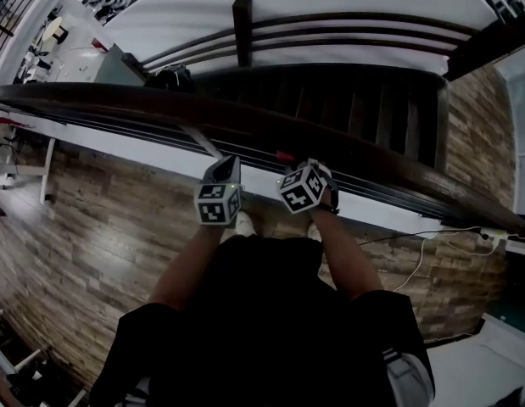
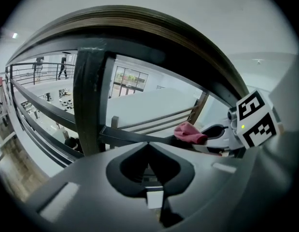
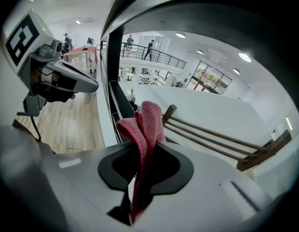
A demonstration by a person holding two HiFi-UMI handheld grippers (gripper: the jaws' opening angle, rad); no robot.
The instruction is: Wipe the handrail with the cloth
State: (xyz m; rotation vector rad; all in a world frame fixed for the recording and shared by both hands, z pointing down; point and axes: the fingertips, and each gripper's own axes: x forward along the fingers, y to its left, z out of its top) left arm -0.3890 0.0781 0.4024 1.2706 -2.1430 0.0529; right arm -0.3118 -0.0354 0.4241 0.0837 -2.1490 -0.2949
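Right gripper is clamped down on the pink cloth; the cloth stands up in a folded tuft above the jaws with a tail trailing down through them; left gripper has its jaws brought together with nothing between them, tips meeting in a point. In the head view both tools sit side by side at the near side of the dark wooden handrail, around the middle of its run; the cloth shows there as a small red fleck just under the rail's near edge, and I can't tell if it is touching wood yet.

The wipe looks about to start; to do it well the tuft wants lifting onto the rail's top face, pressed flat, then drawn along the rail's length toward one end in long strokes; the tuft is narrow, so rolling the wrist to catch both edges would help; a dark baluster stands close beneath, worth keeping the jaws clear of.

Surroundings: a wood-plank floor underfoot with a white cable trailing toward the right; beyond the rail a dark staircase drops away; bright white hall with ceiling lights, distant figures on a far balcony.
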